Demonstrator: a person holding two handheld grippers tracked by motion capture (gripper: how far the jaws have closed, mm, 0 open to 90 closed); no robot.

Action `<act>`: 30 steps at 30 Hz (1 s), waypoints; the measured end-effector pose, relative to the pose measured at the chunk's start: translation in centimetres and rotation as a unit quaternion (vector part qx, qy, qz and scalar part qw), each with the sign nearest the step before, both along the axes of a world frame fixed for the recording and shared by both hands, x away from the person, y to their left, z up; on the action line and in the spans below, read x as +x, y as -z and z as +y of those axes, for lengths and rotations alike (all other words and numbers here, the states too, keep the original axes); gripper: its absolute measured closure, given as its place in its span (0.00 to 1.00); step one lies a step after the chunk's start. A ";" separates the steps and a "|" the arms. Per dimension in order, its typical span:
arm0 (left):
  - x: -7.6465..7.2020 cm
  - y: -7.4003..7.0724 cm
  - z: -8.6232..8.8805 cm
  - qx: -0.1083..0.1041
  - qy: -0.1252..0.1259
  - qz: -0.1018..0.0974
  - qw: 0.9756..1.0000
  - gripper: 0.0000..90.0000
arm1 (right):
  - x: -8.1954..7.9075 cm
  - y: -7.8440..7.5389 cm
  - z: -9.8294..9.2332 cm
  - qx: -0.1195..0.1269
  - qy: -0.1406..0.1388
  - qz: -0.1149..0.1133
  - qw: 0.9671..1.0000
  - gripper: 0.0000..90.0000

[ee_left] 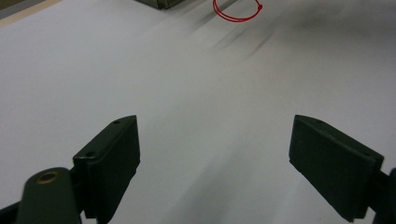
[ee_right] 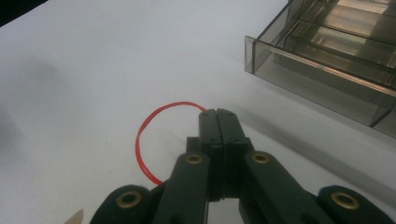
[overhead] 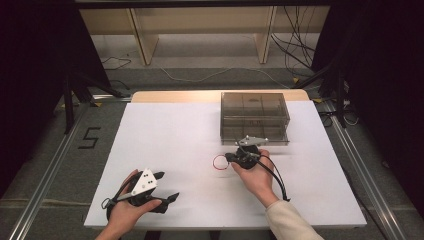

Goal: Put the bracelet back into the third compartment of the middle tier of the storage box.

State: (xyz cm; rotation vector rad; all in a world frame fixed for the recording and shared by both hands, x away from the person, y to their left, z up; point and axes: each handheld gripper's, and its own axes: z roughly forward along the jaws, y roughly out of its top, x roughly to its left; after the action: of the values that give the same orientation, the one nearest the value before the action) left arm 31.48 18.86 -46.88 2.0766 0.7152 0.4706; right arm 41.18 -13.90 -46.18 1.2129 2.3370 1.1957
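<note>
A thin red ring (overhead: 220,162) lies on the white table (overhead: 165,130), just in front of a smoky clear drawer box (overhead: 255,115). My right gripper (overhead: 229,158) is at the ring's right side. In the right gripper view the jaws of my right gripper (ee_right: 217,112) are pressed together with the red ring (ee_right: 140,135) running in between their tips. My left gripper (overhead: 168,185) rests low near the table's front left, far from the ring. Its jaws stand wide apart with nothing between them (ee_left: 215,126), and the red ring (ee_left: 233,19) shows far ahead of them.
The drawer box (ee_right: 327,60) has one drawer pulled out toward me, with dividers inside. A corner of the box (ee_left: 159,3) shows at the top of the left gripper view. Wooden shelving (overhead: 200,30) and cables lie on the floor beyond the table.
</note>
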 end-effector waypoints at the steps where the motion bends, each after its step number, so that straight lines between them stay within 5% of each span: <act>1: 0.0 0.0 0.0 0.000 0.000 0.000 1.000 0.18 | 0.0 0.0 0.0 0.000 0.000 0.000 1.000 1.00; 30: 0.0 0.0 0.1 0.001 -0.003 -0.002 1.000 0.18 | -0.3 -1.9 -1.7 0.018 0.022 -0.015 0.999 1.00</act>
State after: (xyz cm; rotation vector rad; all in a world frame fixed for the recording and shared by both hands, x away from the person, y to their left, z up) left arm 31.46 18.92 -46.86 2.0747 0.7182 0.4791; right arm 40.84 -15.62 -44.32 1.2429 2.2637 1.2375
